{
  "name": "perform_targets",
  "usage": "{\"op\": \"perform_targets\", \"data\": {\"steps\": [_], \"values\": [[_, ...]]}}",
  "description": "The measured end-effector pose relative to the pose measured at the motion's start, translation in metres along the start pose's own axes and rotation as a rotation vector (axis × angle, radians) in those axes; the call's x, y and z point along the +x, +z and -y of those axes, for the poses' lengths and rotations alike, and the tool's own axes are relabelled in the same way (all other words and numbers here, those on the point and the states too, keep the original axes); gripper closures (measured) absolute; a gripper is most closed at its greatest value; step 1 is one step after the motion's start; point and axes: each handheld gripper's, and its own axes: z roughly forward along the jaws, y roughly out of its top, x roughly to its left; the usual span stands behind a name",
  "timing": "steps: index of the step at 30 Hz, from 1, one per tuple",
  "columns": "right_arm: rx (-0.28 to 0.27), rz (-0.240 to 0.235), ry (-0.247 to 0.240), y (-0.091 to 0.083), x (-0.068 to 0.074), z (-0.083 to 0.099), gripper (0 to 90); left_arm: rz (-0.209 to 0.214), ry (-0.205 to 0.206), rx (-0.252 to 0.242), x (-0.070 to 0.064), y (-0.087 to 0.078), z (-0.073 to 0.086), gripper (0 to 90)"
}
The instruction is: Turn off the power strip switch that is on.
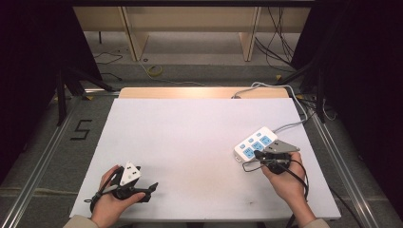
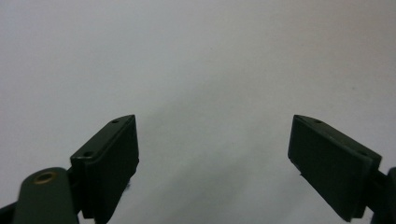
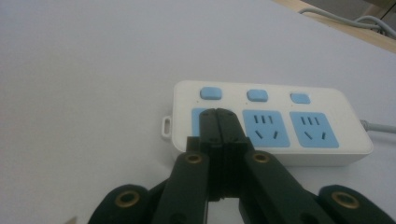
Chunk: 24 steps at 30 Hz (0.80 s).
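White counter (image 1: 190, 142) under me: my right tool (image 3: 218, 122), jaws pressed together, hovers over the white blue-socketed plastic power strip (image 3: 299, 116); left tool (image 2: 212, 154) gapes wide. Next, probably press a switch.

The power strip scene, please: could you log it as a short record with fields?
surface: white table
power strip: white with blue sockets, near the table's right edge, cable trailing off the far side
left gripper: open, over bare table
right gripper: shut, tips over the strip's endmost socket
held items: none

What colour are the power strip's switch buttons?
Light blue, on the white power strip; clearest in the right gripper view.
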Motion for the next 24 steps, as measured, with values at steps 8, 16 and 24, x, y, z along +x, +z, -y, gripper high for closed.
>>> {"op": "perform_targets", "data": {"steps": [8,16,24], "values": [[0.005,0.013,0.014,0.003,-0.006,-0.004,90.0,0.001,-0.001,0.001,0.000,0.000,0.000,15.9],[0.012,0.024,0.025,0.005,-0.012,-0.006,90.0,0.003,0.001,0.002,0.000,0.001,0.000,15.8],[0.018,0.033,0.042,0.008,-0.019,-0.009,90.0,0.003,0.002,0.002,-0.001,0.001,0.000,15.9]]}}
